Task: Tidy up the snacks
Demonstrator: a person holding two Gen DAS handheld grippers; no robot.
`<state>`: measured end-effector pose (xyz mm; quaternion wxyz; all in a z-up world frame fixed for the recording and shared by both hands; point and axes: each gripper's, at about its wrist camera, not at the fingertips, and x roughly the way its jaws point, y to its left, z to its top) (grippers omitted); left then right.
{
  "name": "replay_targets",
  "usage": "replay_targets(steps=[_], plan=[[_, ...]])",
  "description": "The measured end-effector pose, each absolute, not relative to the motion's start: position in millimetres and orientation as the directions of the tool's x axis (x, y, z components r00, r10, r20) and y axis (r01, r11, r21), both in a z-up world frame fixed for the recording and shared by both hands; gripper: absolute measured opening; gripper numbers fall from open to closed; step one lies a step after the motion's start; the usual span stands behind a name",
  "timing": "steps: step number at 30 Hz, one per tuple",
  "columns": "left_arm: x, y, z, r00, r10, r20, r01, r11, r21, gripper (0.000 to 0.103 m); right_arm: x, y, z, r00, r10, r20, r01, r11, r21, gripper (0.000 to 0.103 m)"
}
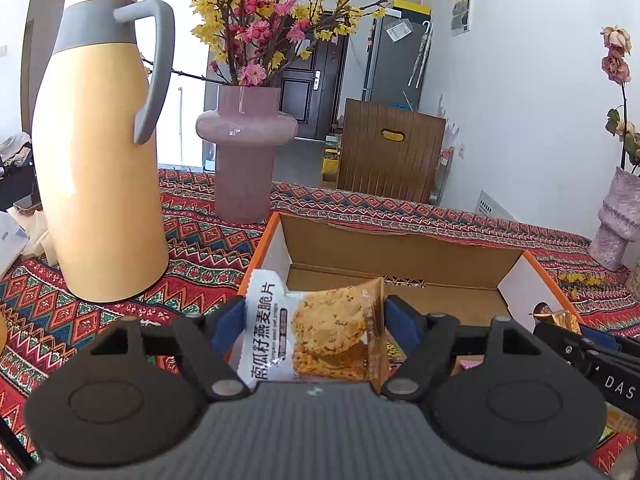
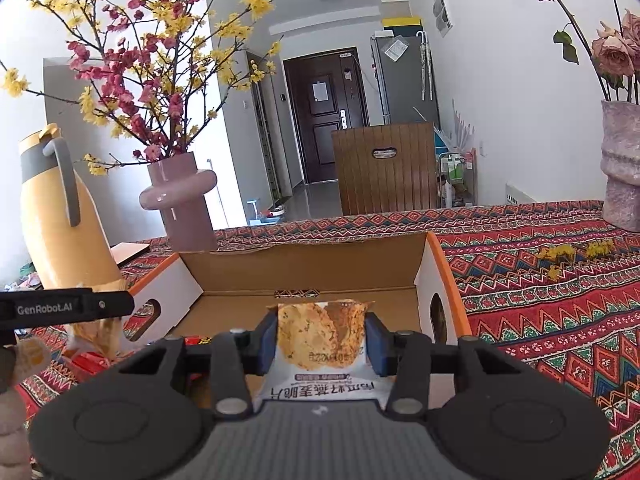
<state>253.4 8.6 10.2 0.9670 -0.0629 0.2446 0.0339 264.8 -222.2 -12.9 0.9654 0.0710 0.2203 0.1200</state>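
My left gripper [image 1: 314, 330] is shut on an oat crisp snack packet [image 1: 316, 336], white and orange with Chinese print, held over the near left edge of an open cardboard box [image 1: 400, 248]. My right gripper [image 2: 322, 340] is shut on a second oat crisp packet [image 2: 320, 340], held above the near edge of the same box [image 2: 308, 268]. The right gripper also shows at the right edge of the left wrist view [image 1: 560, 322]. The left gripper's body shows at the left of the right wrist view [image 2: 68, 306], with its packet [image 2: 98, 334] under it. A red wrapper [image 2: 200, 339] lies in the box.
A yellow thermos jug [image 1: 100, 184] and a pink vase of flowers [image 1: 244, 160] stand left of the box on the patterned tablecloth [image 2: 540, 300]. Another pink vase [image 2: 622, 168] stands at the far right. A wooden chair back [image 2: 386, 168] is behind the table.
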Motion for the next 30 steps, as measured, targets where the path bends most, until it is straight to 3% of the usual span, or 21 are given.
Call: replay_targets(steps=[1, 3, 4, 5, 7, 21, 30], plan=[[252, 9, 11, 0.882, 0.033, -0.471, -0.096, 0.989, -0.111, 0.083, 264, -222, -13, 0.875, 0.263, -0.405, -0.201, 0.961, 0.191, 0.045], [250, 10, 13, 0.890, 0.033, -0.455, -0.097, 0.988, -0.119, 0.092, 262, -223, -11, 0.879, 0.267, -0.395, -0.203, 0.959, 0.196, 0.057], [248, 10, 14, 0.894, 0.037, -0.447, -0.101, 0.988, -0.120, 0.101, 261, -224, -11, 0.882, 0.266, -0.389, -0.203, 0.959, 0.197, 0.071], [247, 10, 15, 0.899, 0.042, -0.436, -0.105, 0.987, -0.120, 0.103, 260, -224, -10, 0.885, 0.264, -0.383, -0.200, 0.959, 0.199, 0.089], [243, 9, 18, 0.906, 0.040, -0.420, -0.102, 0.987, -0.124, 0.103, 257, -227, -10, 0.894, 0.260, -0.364, -0.194, 0.959, 0.207, 0.103], [239, 10, 21, 0.913, 0.041, -0.407, -0.104, 0.985, -0.135, 0.103, 257, -232, -10, 0.901, 0.252, -0.353, -0.178, 0.957, 0.228, 0.103], [212, 4, 47, 0.937, 0.019, -0.349, -0.073, 0.987, -0.141, 0.103, 235, -233, 14, 0.925, 0.257, -0.278, -0.199, 0.955, 0.219, 0.103]])
